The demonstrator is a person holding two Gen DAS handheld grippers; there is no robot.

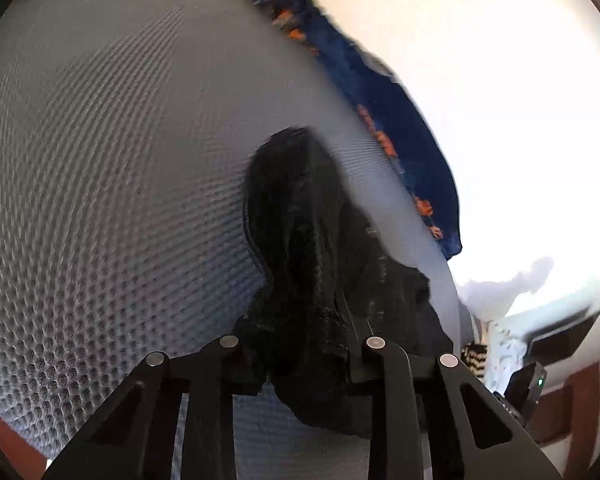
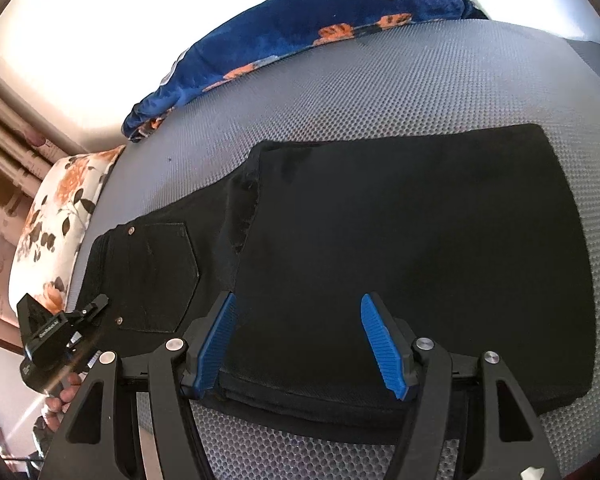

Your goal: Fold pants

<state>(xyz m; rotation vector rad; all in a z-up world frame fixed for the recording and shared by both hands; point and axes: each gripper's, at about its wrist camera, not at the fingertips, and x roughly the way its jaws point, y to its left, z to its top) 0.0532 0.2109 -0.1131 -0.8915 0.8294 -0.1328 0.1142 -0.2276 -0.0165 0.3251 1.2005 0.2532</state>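
Your left tongs (image 1: 300,360) pinch a bunch of the black denim pants (image 2: 400,248) on the grey bumpy mattress (image 2: 380,92), your right tongs (image 2: 298,344) hang wide open and empty just above them, and the legs are folded over, so one more fold looks left.

My right tongs (image 2: 300,344) hang open over the near edge of the black pants (image 2: 400,248), folded on the grey mesh bed (image 2: 340,92). Left tongs (image 2: 96,308) touch the waistband. Blue floral blanket (image 2: 300,28) beyond.
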